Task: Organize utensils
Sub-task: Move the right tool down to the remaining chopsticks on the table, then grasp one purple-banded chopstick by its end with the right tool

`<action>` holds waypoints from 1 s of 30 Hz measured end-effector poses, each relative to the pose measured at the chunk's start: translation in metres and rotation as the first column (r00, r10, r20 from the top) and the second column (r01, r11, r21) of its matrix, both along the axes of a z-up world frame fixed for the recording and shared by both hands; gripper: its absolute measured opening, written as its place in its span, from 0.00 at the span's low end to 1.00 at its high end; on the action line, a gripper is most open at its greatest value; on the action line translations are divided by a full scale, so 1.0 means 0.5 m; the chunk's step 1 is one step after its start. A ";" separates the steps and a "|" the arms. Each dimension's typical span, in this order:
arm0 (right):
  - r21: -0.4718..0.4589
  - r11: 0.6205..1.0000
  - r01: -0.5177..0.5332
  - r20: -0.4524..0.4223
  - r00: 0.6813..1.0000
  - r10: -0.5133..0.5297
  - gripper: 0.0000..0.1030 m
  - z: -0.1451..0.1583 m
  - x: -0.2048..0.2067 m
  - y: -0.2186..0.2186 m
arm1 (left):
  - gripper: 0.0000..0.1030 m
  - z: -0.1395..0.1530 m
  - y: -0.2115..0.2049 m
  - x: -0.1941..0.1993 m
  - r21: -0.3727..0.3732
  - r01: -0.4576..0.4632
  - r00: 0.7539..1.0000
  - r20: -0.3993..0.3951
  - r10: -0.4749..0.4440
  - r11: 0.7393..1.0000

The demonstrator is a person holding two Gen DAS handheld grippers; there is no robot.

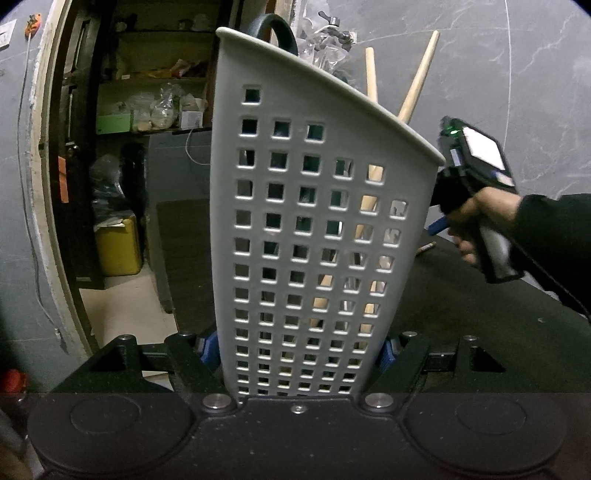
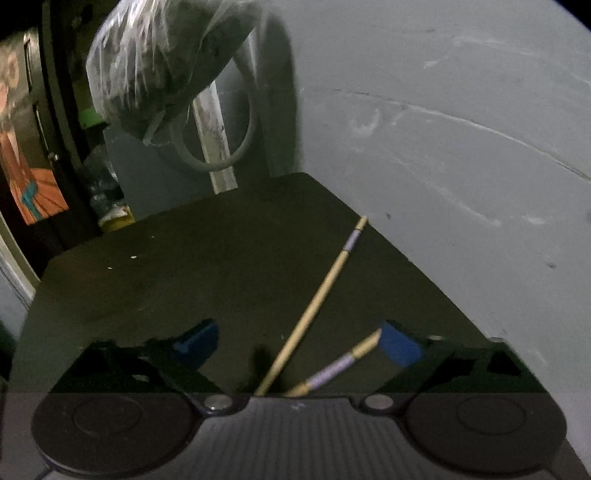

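Note:
My left gripper point(image 1: 295, 350) is shut on a grey perforated utensil holder point(image 1: 303, 221), its blue pads point(image 1: 207, 349) pressing on both sides near the base. The holder tilts and holds wooden handles point(image 1: 419, 77) and a dark looped handle point(image 1: 282, 31). In the right wrist view my right gripper point(image 2: 299, 341) is open just above the dark table point(image 2: 184, 258). Two thin wooden chopsticks with lilac bands lie between its fingers: a long one point(image 2: 321, 291) and a nearer one point(image 2: 340, 363) whose tip ends beside the right blue pad point(image 2: 400, 347). A hand point(image 1: 480, 218) holds the right gripper behind the holder.
A grey marble wall point(image 2: 443, 129) runs along the table's right edge. A plastic bag point(image 2: 155, 62) and a coiled hose point(image 2: 221, 155) hang past the far corner. Left of the table are shelves with packets point(image 1: 159, 107) and a yellow container point(image 1: 118, 245) on the floor.

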State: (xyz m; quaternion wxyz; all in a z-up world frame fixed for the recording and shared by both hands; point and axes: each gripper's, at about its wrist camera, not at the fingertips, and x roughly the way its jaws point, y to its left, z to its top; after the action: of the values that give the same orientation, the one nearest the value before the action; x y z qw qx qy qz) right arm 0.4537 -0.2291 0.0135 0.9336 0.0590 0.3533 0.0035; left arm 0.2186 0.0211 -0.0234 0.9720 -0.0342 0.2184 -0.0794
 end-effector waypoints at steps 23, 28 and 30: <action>0.114 0.981 -0.156 -0.070 0.984 0.164 0.07 -0.030 -0.138 0.038 | 0.74 0.004 -0.015 -0.003 0.015 -0.009 1.000 -0.006 0.009 1.000; 0.084 0.971 -0.224 -0.041 0.973 0.228 0.07 -0.031 -0.242 0.029 | 0.74 0.006 -0.023 -0.003 0.022 -0.013 1.000 -0.009 0.014 1.000; 0.077 0.966 -0.246 -0.029 0.968 0.249 0.07 -0.031 -0.285 0.021 | 0.74 0.006 -0.024 -0.003 0.023 -0.014 1.000 -0.009 0.015 1.000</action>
State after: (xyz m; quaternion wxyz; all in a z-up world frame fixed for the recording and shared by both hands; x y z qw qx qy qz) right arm 0.3113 -0.2187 -0.0017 0.9162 0.0486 0.3754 0.1316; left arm 0.2169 0.0091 -0.0204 0.9719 -0.0252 0.2234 -0.0697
